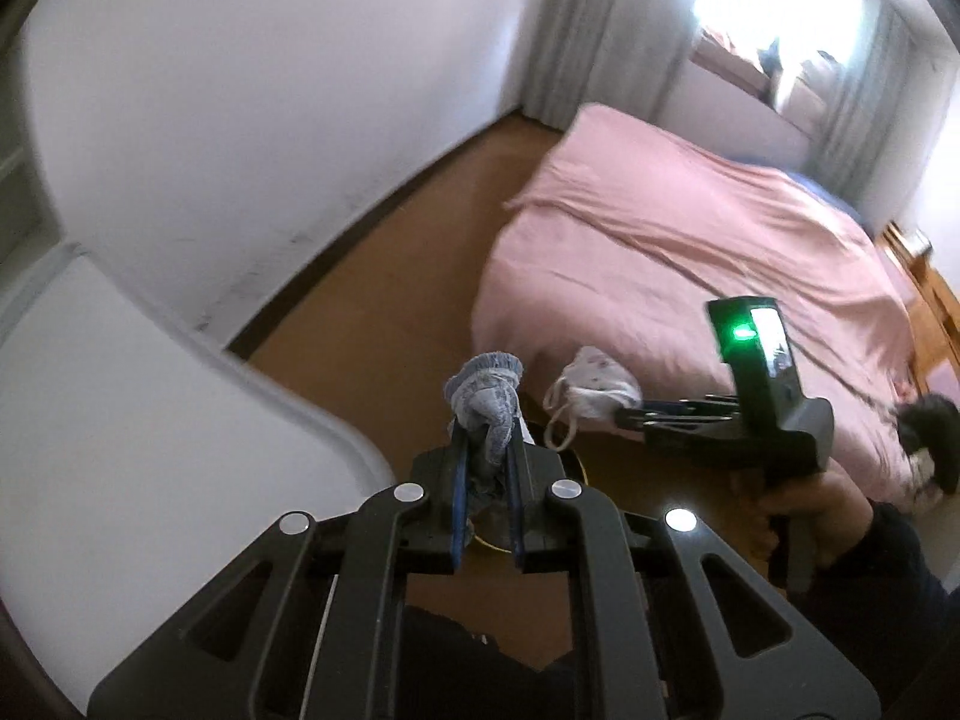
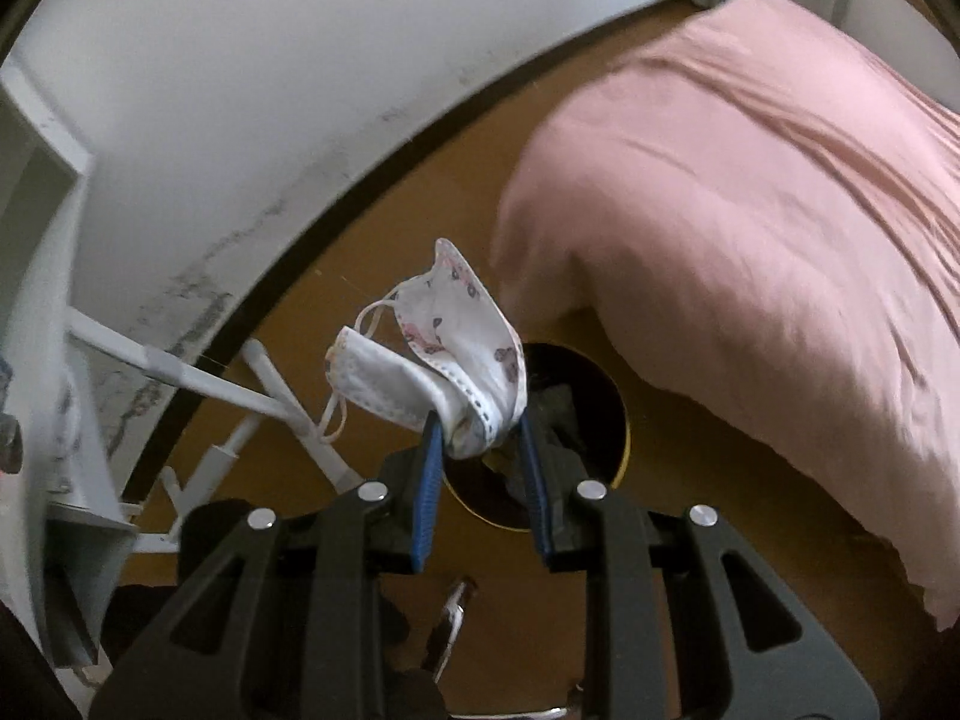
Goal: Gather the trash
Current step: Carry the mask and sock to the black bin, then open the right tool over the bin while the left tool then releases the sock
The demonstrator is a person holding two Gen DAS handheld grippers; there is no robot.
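My left gripper is shut on a crumpled grey-blue cloth item, held above the brown floor. My right gripper is shut on a white face mask with a small print and ear loops; in the left wrist view the mask hangs from the right gripper just right of my left one. Below both is a round bin with a dark opening and yellow rim, partly hidden behind the fingers; its rim also shows in the left wrist view.
A bed with a pink cover stands to the right, close to the bin. A white wall runs along the left. A white metal rack stands at the left on the floor. A curtained window is at the back.
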